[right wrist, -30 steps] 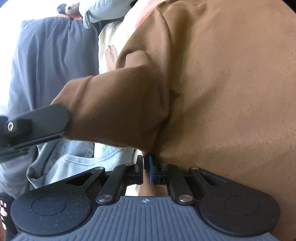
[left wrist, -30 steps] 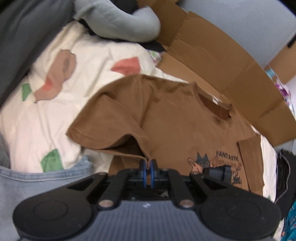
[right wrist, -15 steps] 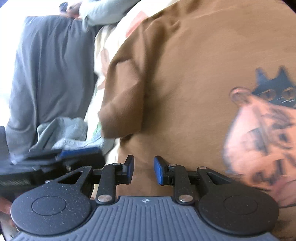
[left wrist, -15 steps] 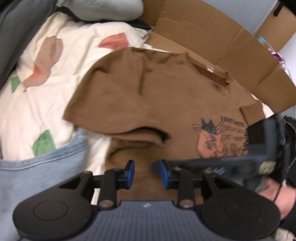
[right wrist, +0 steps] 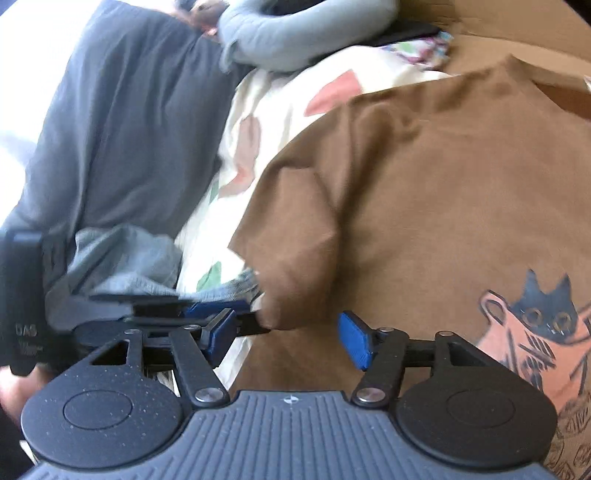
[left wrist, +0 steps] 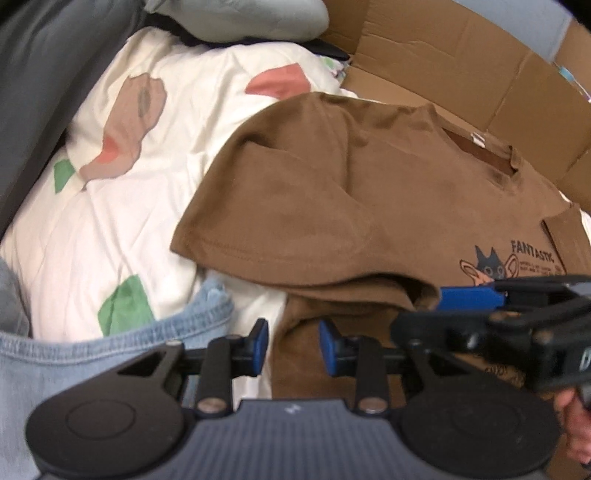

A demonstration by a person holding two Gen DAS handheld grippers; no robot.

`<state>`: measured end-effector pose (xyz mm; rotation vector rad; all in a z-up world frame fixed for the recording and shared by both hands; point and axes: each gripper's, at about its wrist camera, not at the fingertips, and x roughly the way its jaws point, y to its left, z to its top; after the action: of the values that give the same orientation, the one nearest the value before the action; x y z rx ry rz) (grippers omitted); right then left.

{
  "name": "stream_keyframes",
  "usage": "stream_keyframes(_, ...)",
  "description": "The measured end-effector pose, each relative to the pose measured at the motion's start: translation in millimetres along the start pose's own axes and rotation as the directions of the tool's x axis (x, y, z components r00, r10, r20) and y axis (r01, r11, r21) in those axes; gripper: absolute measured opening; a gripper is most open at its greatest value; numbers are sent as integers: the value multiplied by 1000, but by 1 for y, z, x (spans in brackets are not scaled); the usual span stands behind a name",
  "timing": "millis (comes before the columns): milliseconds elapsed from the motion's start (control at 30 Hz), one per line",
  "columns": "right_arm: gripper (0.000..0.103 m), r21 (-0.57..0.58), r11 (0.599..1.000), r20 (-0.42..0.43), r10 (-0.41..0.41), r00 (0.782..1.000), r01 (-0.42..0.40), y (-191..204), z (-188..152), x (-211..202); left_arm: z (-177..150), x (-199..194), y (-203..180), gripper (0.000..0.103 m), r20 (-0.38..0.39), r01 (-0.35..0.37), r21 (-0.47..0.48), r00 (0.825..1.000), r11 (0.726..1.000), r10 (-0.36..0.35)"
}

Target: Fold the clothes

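A brown T-shirt [left wrist: 369,199] with a cat print lies front up on the bed; its sleeve [left wrist: 273,221] spreads to the left. My left gripper [left wrist: 293,347] hovers open over the shirt's side edge below that sleeve, nothing pressed between its blue pads. In the right wrist view the shirt [right wrist: 443,177] fills the right half. My right gripper [right wrist: 288,336] has its jaws opening wide, with the sleeve's corner [right wrist: 291,258] lying beyond them and touching neither pad. It also reaches in at the right of the left wrist view as the right gripper [left wrist: 476,306].
The shirt rests on a white quilt [left wrist: 155,229] with coloured patches. Light blue denim [left wrist: 110,362] lies at the near left, dark grey cloth [right wrist: 122,122] further left. Flattened cardboard [left wrist: 461,62] sits behind the shirt, and a pale grey-blue garment [right wrist: 295,33] lies at the back.
Both grippers were shut on the shirt's fabric by the sleeve and have let go. Their jaws now stand apart, the right widest. The sleeve has dropped flat onto the quilt.
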<state>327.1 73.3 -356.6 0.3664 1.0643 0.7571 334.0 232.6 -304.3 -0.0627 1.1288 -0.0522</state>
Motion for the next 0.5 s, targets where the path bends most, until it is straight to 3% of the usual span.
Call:
stream_keyframes(333, 65, -45, 996, 4, -81, 997, 81, 10, 3, 8, -6, 10, 4, 28, 1, 3, 11, 1000, 1000, -3)
stream_keyframes(433, 55, -53, 991, 15, -119, 993, 120, 14, 4, 8, -6, 12, 1, 28, 10, -1, 16, 1000, 1000, 1)
stream_keyframes(500, 43, -67, 982, 10, -177, 984, 177, 15, 5, 10, -7, 14, 1, 28, 15, -3, 16, 1000, 1000, 3)
